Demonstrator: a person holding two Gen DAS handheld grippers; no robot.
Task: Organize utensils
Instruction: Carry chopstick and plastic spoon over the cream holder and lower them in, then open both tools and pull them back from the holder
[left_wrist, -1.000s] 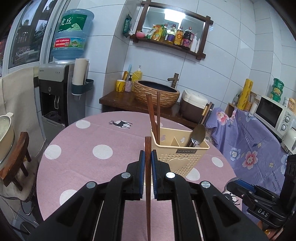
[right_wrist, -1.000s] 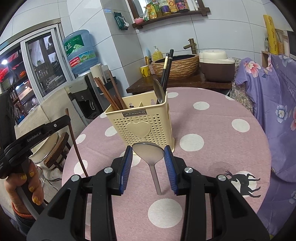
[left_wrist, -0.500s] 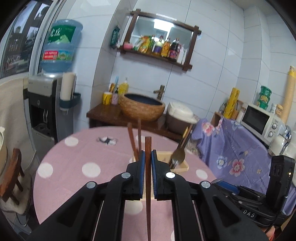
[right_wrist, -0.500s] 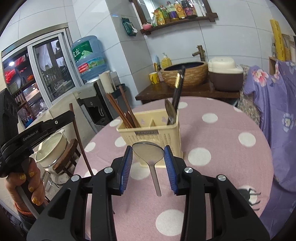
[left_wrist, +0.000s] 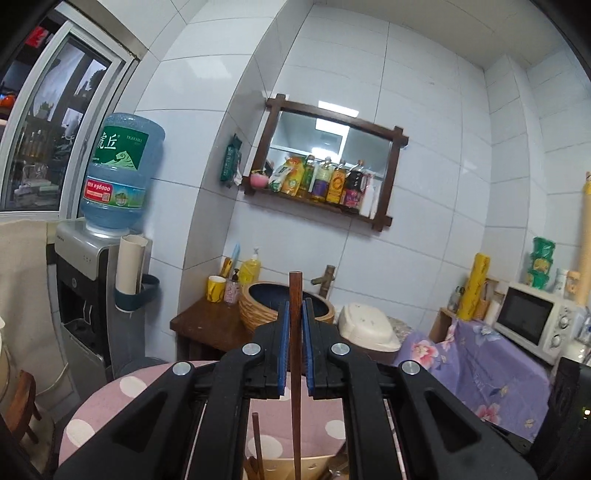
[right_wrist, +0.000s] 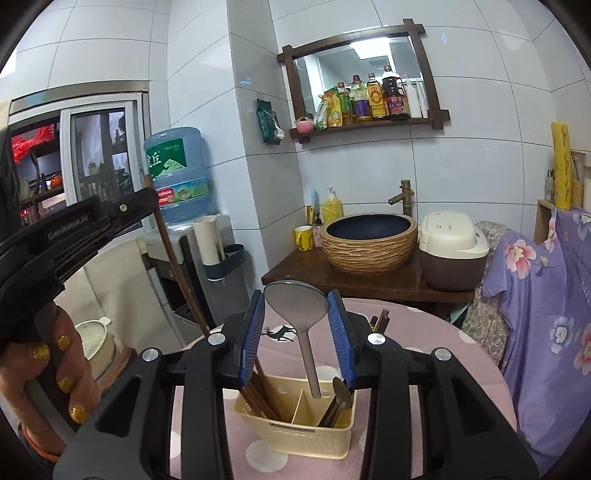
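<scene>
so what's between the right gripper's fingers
The spoon: in the right wrist view its bowl sits between the right gripper's blue pads, handle hanging down toward the caddy.

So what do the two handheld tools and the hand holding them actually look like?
Both the left tool and the right tool are black plastic with silver screws and blue ribbed finger pads. The left tool's side reads "GenRobot.AI" in the right wrist view. The left hand has glittery gold nail polish.

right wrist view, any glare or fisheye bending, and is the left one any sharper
Right wrist view: glare streaks on the tiled wall, dark vignette in the corners, tile lines bowed; the spoon in the right tongs is sharp. Left wrist view: similar bowing, a ceiling light reflected in the mirror, the chopstick crisp.
</scene>
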